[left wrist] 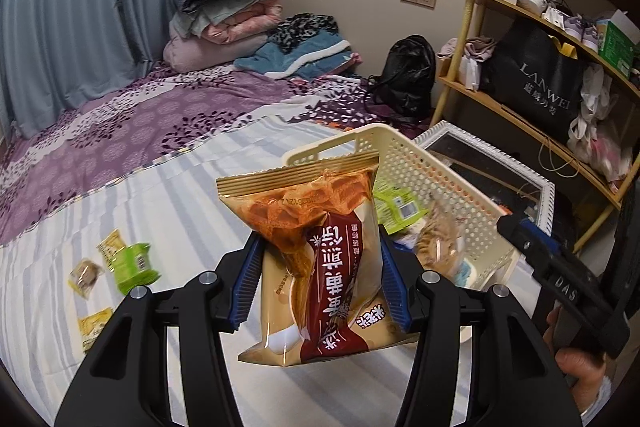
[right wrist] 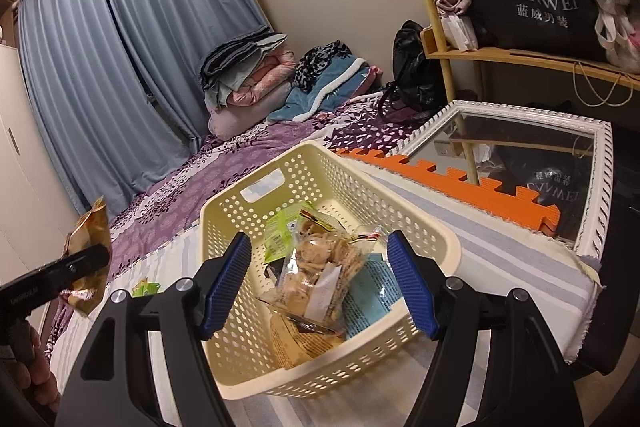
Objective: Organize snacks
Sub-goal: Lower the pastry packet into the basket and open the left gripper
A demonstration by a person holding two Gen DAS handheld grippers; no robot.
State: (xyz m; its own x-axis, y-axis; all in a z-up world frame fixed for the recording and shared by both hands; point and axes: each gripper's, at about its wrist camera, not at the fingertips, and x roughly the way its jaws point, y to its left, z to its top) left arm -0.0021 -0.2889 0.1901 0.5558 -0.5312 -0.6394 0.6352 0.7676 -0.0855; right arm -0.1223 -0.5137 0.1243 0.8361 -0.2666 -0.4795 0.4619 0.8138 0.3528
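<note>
I see a bed (left wrist: 132, 195) with a grey-striped sheet near me and a purple flowered cover farther away. Blue curtains (left wrist: 80, 7) hang at the far left, and a wooden shelf (right wrist: 516, 53) with a black bag stands at the right. A white-framed mirror (right wrist: 596, 195) lies beside the bed, at the right.

On the striped sheet stands a cream perforated basket (right wrist: 436, 223). Inside it I see a clear bag of biscuits (right wrist: 324, 267), a green packet (right wrist: 282, 227) behind it, and a light blue packet at the right.

My left gripper (left wrist: 320, 277) is closed on a tan and red snack bag (left wrist: 316, 251), lifted just left of the basket. My right gripper (right wrist: 318, 283) is held over the near part of the basket, jaws apart and empty.

Some small green and yellow snack packets (left wrist: 128, 263) lie on the sheet, far left of the basket.
</note>
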